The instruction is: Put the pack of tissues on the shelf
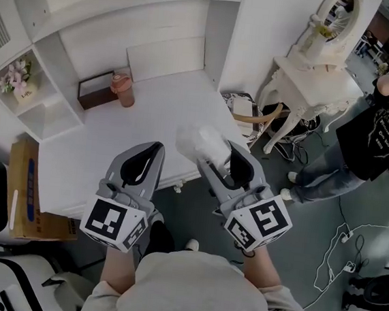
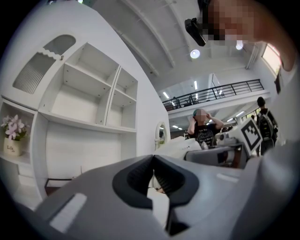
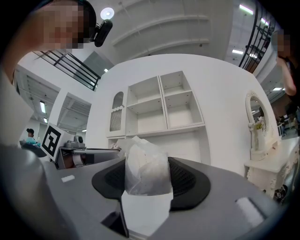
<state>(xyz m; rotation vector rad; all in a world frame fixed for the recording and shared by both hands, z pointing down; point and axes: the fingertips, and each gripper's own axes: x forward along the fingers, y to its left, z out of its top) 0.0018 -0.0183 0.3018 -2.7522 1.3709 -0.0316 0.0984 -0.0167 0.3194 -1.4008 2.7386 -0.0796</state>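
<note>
The pack of tissues (image 1: pixel 202 144), white in a clear crinkled wrapper, sits between the jaws of my right gripper (image 1: pixel 220 157), which is shut on it above the white desk's front edge. In the right gripper view the pack (image 3: pixel 144 174) stands upright between the dark pads, with the white shelf unit (image 3: pixel 165 104) ahead and higher up. My left gripper (image 1: pixel 155 149) hangs beside it to the left, shut with nothing in it; its tips meet in the left gripper view (image 2: pixel 153 158). The shelf's compartments (image 2: pixel 93 93) stand bare.
On the white desk (image 1: pixel 158 107) stand a brown box (image 1: pixel 95 88) and a pink bottle (image 1: pixel 123 90). Flowers (image 1: pixel 16 76) fill a side cubby. A cardboard box (image 1: pixel 29 200) lies at the left. A white vanity table (image 1: pixel 318 78) and a standing person (image 1: pixel 375 128) are at the right.
</note>
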